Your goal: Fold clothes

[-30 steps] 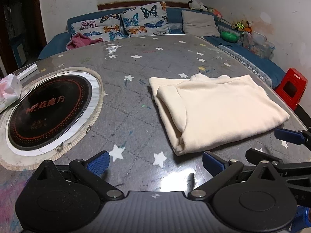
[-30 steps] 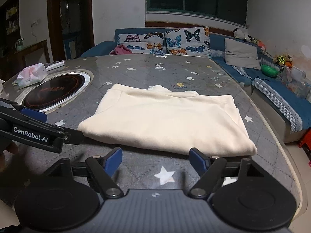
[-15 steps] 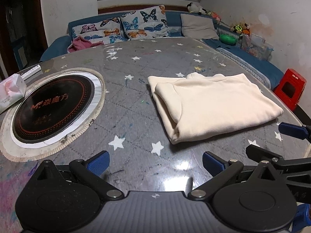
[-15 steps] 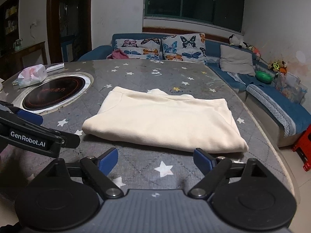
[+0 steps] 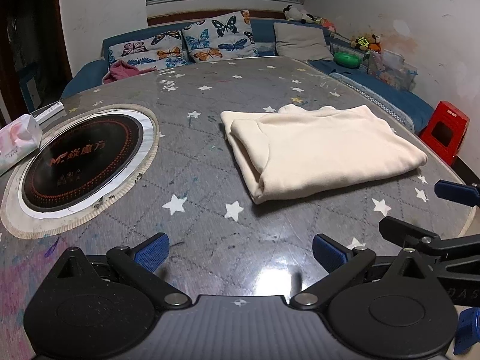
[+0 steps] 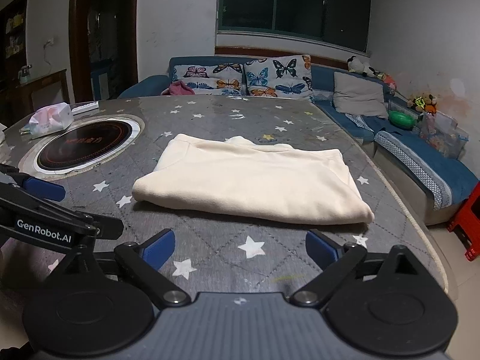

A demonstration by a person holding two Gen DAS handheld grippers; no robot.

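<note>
Our cream fleece garment [image 6: 252, 180] lies folded into a flat rectangle on the grey star-printed table [image 6: 210, 114], at twelve o'clock from both claws. Folding looks finished. Left gripper [image 5: 240, 253] spread, empty; right gripper [image 6: 240, 247] has just been opening, nothing between.

Your left gripper [image 5: 240, 252] has a grey ribbed body, two round black discs, and black linkage arms pinned with silver screws. Your fingers [image 5: 151, 252] carry blue textured pads. Your right gripper [image 6: 240, 250] is built identically. Seen from the right wrist, the left unit's black side arm bears white "GenRobot.AI" lettering.
</note>
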